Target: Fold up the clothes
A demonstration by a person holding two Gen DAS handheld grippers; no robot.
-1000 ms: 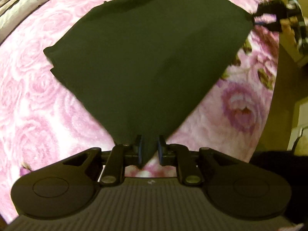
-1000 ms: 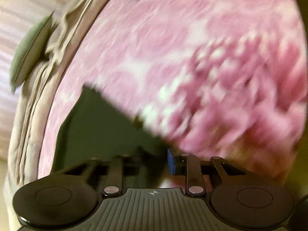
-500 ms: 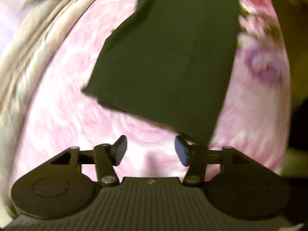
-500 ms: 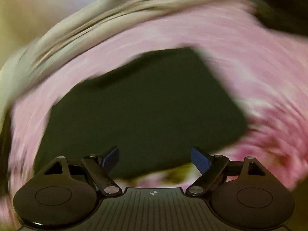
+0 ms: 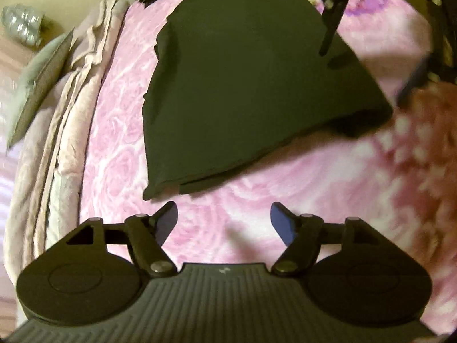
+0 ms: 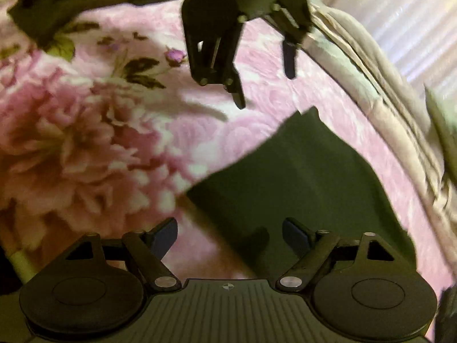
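A dark folded garment (image 5: 245,85) lies flat on the pink rose-patterned bedspread (image 5: 257,200). My left gripper (image 5: 224,220) is open and empty, just short of the garment's near edge. My right gripper (image 6: 230,235) is open and empty, hovering over one corner of the same garment (image 6: 300,185). In the left wrist view the right gripper (image 5: 362,45) hangs over the garment's far right side. In the right wrist view the left gripper (image 6: 264,85) hangs open above the bedspread beyond the garment.
A bunched beige blanket (image 5: 57,131) and a grey-green pillow (image 5: 37,83) run along the bed's edge. More dark clothing (image 6: 57,5) lies at the far end of the bed. A large pink flower print (image 6: 71,143) covers the bedspread.
Both grippers let go of the garment and opened. The garment now lies folded on the bed, and both grippers have pulled back and turned toward each other.
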